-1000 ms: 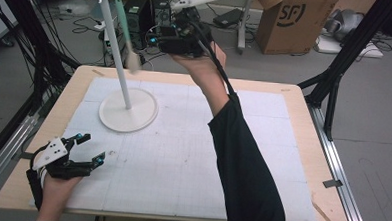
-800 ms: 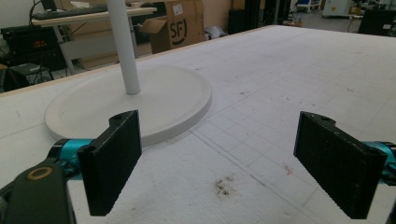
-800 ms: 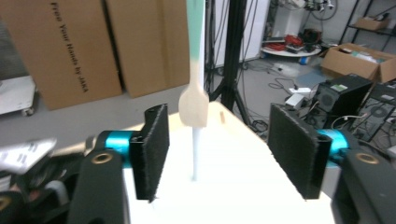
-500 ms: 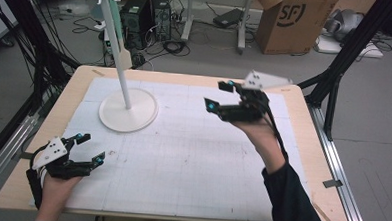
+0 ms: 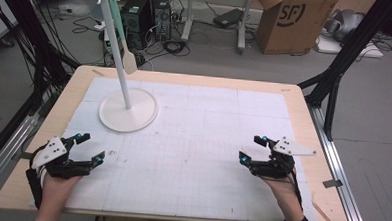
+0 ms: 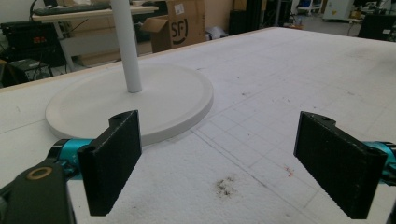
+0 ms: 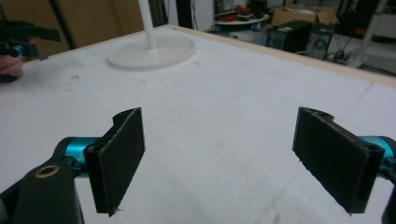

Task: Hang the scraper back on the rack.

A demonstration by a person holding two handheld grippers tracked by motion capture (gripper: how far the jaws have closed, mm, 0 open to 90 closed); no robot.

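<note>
A white stand with a round base and a tall pole rises at the table's back left. A spatula with a green handle and a pale blade hangs from the hooks at its top. My left gripper rests at the front left, open, with nothing between its pads; the base lies just beyond it. My right gripper sits low at the front right, and its jaws have just been opening. They stand wide over bare mat.
A white gridded mat covers the wooden table. A cardboard box, computer gear and cables lie on the floor behind. Black frame posts stand at the right side. The left gripper appears far off in the right gripper view.
My right hand came away from the top of the stand and swung down to the table's front right, its jaws spreading. The spatula stays hanging on the stand. The left hand kept still.
</note>
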